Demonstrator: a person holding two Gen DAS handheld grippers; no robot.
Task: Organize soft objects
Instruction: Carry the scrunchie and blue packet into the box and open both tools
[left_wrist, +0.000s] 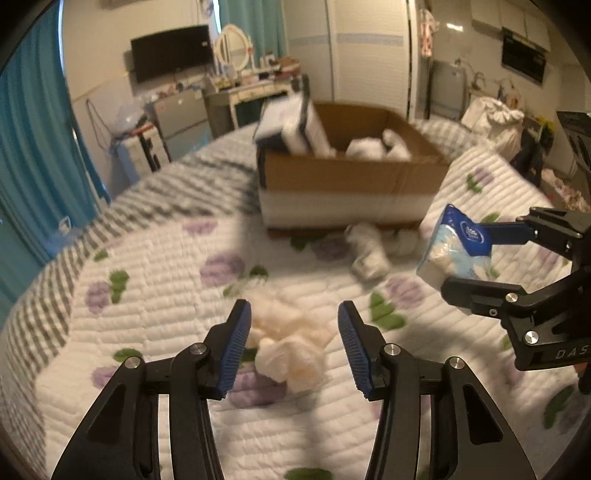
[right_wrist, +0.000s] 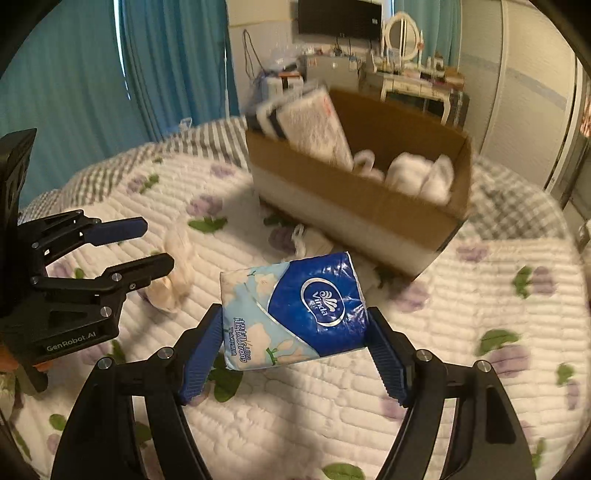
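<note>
1. Sorting soft items into the cardboard box (right_wrist: 354, 206) on the bed (right_wrist: 498, 280), we carry one in each gripper so both travel together.
2. Our right gripper (right_wrist: 295, 332) is clenched across the width of the tissue pack (right_wrist: 295, 314), pads pressing both short ends, pack clear of the quilt and near the box.
3. Our left gripper (left_wrist: 293, 347) stands part-closed around the cream cloth bundle (left_wrist: 291, 350); one pad touches it, but we cannot tell whether it is truly gripped.
4. White soft items (right_wrist: 421, 173) already lie inside the box.
</note>
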